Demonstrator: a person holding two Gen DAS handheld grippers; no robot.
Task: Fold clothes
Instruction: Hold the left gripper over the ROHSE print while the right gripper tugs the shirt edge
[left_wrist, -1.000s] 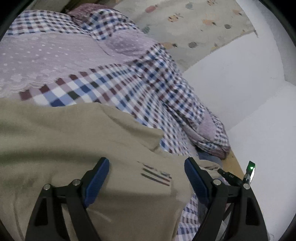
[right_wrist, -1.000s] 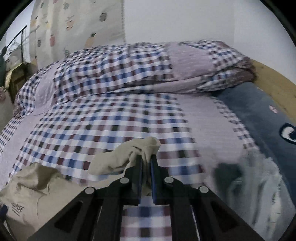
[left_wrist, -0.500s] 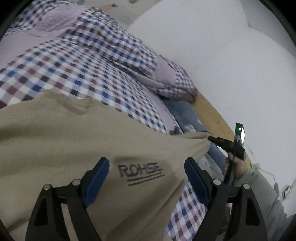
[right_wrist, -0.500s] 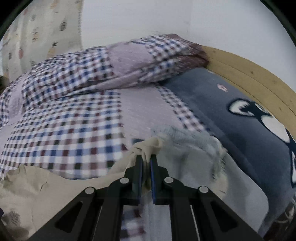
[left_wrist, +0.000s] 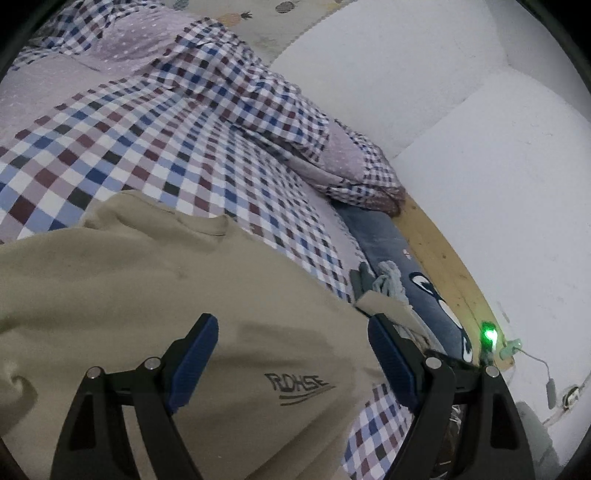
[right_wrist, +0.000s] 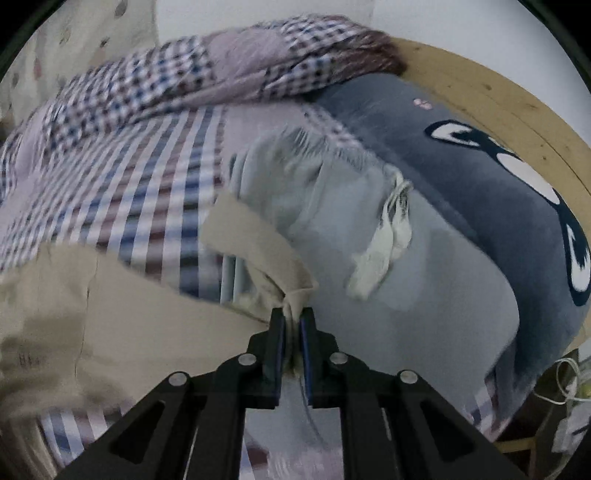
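Observation:
A beige shirt (left_wrist: 147, 295) with a dark logo lies spread over the checked bedcover (left_wrist: 147, 122). My left gripper (left_wrist: 291, 332) hovers open just above it, blue pads wide apart with the logo between them. In the right wrist view my right gripper (right_wrist: 292, 317) is shut on a bunched corner of the beige shirt (right_wrist: 255, 240), pulled out to the right over a pale grey-blue garment (right_wrist: 332, 221) with white drawstrings. The same stretched corner (left_wrist: 384, 306) shows past my left gripper's right finger.
A dark blue blanket (right_wrist: 461, 158) with a cartoon print lies along the wooden bed frame (right_wrist: 480, 92). A folded checked duvet (left_wrist: 277, 103) is heaped by the white wall (left_wrist: 443, 74). A device with a green light (left_wrist: 488, 336) and cables (right_wrist: 565, 384) sit beyond the bed's edge.
My right gripper has carried the shirt's corner to the right, from the checked cover over the pale garment by the blue blanket. The shirt has stretched out flatter; the left view swung toward the wall.

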